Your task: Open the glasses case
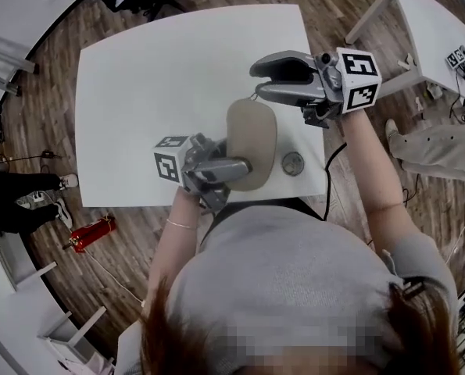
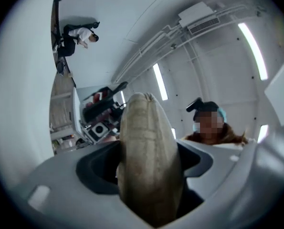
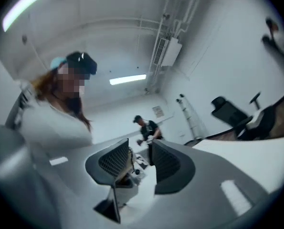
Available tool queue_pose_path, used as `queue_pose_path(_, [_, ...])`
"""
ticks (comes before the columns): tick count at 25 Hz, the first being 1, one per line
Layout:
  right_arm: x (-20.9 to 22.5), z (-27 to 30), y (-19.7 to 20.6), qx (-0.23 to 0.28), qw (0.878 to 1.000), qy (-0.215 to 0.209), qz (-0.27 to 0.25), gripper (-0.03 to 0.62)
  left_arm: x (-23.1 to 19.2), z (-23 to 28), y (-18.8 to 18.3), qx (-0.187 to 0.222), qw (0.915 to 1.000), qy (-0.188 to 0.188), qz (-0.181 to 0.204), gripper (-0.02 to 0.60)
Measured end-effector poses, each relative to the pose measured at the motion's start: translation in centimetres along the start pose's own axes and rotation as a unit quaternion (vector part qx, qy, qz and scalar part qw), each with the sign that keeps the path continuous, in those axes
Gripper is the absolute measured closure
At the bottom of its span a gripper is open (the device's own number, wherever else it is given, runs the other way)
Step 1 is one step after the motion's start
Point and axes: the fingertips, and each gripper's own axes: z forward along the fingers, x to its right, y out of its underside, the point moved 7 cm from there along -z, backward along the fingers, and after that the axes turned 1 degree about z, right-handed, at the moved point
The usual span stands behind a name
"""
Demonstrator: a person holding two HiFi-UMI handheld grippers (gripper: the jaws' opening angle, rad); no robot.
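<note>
left gripper (image 1: 236,165) nearest, just ahead of person's torso; jaws spread wide and clamped on sides of beige oval glasses case (image 1: 252,141); case closed, seam facing up in left gripper view (image 2: 149,151), held over near edge of white rectangular table (image 1: 154,92); small grey round disc (image 1: 293,163) lies on table just right of case; right gripper (image 1: 257,80) further out, beyond case, apart from it; its jaws part-open, narrow gap, nothing between; second white table (image 1: 431,30) at far right

White table (image 1: 138,92) on wood floor (image 1: 44,131); strip lights (image 2: 159,81) overhead.
</note>
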Motion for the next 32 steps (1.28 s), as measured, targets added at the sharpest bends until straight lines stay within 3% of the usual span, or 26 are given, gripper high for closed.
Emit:
queue_pose_path(2, [0.7,0.7,0.5,0.017,0.991,-0.111,0.072,0.430,0.4,0.5,0.2,0.006,0.9994,0.032,-0.012,0.225])
queue_pose_path(4, [0.9,1.4,0.8,0.032,0.978,-0.173,0.115,0.430,0.7,0.7,0.3,0.007,0.9986,0.048,-0.020,0.225])
queue_pose_path(6, [0.8,2.0,0.9,0.038,0.968,-0.211,0.132,0.466,0.9,0.7,0.4,0.005,0.9982,0.054,-0.024,0.225])
queue_pose_path(9, [0.5,2.6,0.9,0.050,0.950,-0.269,0.152,0.573,1.2,0.5,0.1,0.010,0.9974,0.064,-0.031,0.225])
queue_pose_path(12, [0.4,3.3,0.8,0.061,0.937,-0.304,0.163,0.591,1.6,0.3,0.1,0.012,0.9963,0.078,-0.034,0.225])
queue_pose_path(14, [0.3,3.7,0.7,0.064,0.939,-0.303,0.150,0.585,1.9,0.1,0.1,0.014,0.9959,0.083,-0.032,0.225])
queue_pose_path(18, [0.3,3.3,0.6,0.039,0.959,-0.263,0.098,0.588,1.7,-0.2,0.2,0.018,0.9963,0.075,-0.038,0.227])
queue_pose_path(21, [0.3,3.1,0.6,0.021,0.965,-0.249,0.080,0.588,1.5,-0.7,0.3,0.032,0.9971,0.065,-0.026,0.229])
queue_pose_path(26, [0.3,2.6,0.4,-0.006,0.976,-0.213,0.046,0.588,0.7,-2.0,0.3,0.123,0.9897,0.072,0.006,0.233])
queue_pose_path(29, [0.7,1.5,1.1,-0.029,0.985,-0.167,0.043,0.588,-0.1,-3.3,0.0,0.166,0.9855,0.023,0.026,0.235])
queue_pose_path(32, [0.7,-0.1,2.1,-0.019,0.991,-0.126,0.049,0.588,-0.6,-4.7,-0.7,0.208,0.9775,-0.011,0.035,0.273])
